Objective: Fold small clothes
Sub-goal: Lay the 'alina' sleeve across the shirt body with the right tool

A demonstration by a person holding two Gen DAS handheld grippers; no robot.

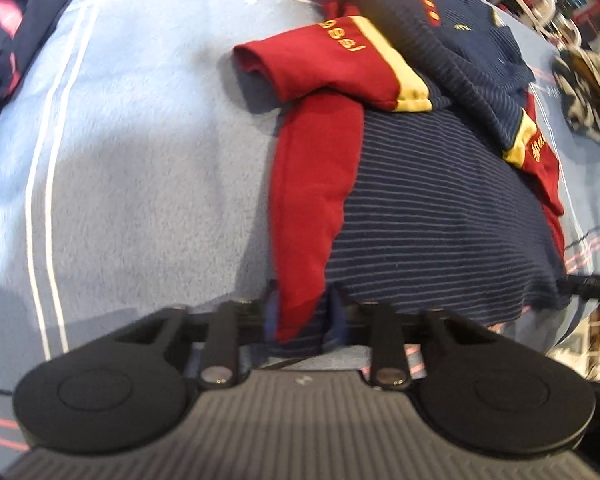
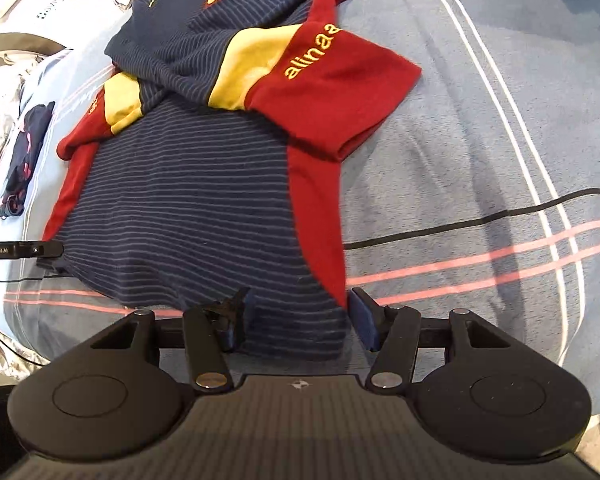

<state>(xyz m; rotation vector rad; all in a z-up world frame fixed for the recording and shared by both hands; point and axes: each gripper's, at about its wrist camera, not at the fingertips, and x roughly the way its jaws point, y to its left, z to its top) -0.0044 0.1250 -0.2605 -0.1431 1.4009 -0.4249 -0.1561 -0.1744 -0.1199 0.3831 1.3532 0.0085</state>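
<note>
The blue blanket [image 2: 480, 128] serves as my work surface; its flat nap lets fabric lie without sliding. The striped shirt [image 2: 180, 208] lies spread on it, hem toward me, both red sleeves already folded inward across the body so the outline is narrow enough for a lengthwise fold.

My left gripper [image 1: 300, 320] is clamped on the hem's left corner, where the red side panel [image 1: 312, 208] ends, fabric bunched between the closed pads.

My right gripper [image 2: 300, 316] straddles the hem's right corner; its jaws stand apart, the cloth between them but, as I judge it, not yet pinched.

Holding both corners should let me lift the hem evenly. A folded dark garment [image 2: 20, 168] sits well apart at the blanket's edge.
</note>
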